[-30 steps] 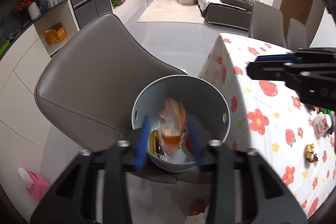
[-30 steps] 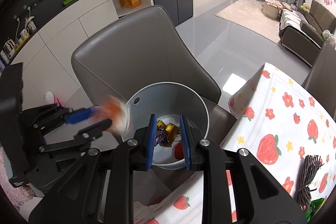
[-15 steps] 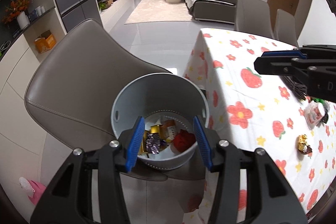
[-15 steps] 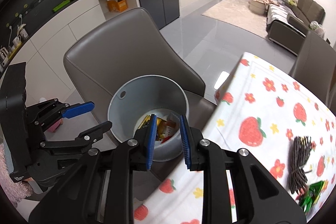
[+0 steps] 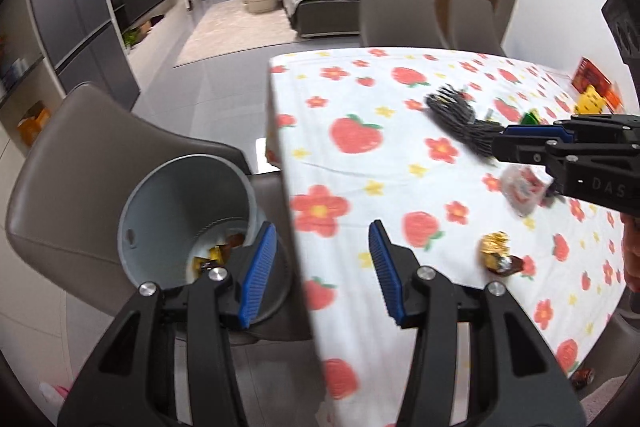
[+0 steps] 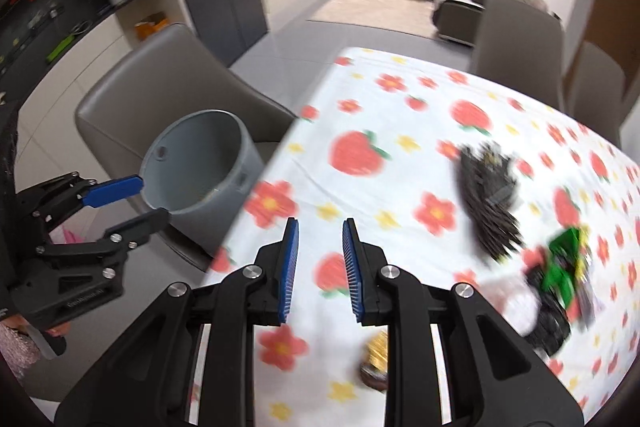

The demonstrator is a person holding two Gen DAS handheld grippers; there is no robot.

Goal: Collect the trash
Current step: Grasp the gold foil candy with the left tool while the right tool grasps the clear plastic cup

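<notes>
Heading for leftover trash: you're hovering both grippers empty over the table [image 5: 360, 115], left gripper [image 5: 322, 267] jaws fairly wide, right gripper [image 6: 320, 267] narrower. Gold wrapper [image 5: 494, 247] is lying nearest, bin [image 5: 188, 203] sitting on the chair beside; widen right before descending.

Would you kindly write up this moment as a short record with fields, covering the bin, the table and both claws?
bin: grey bin on the seat of a chair beside the table, wrappers at its bottom
table: strawberry-print tablecloth
trash left on table: gold wrapper, clear packet, green wrapper
other item: dark bundle
left claw: open, empty, over the table's edge
right claw: open, empty, over the table
</notes>
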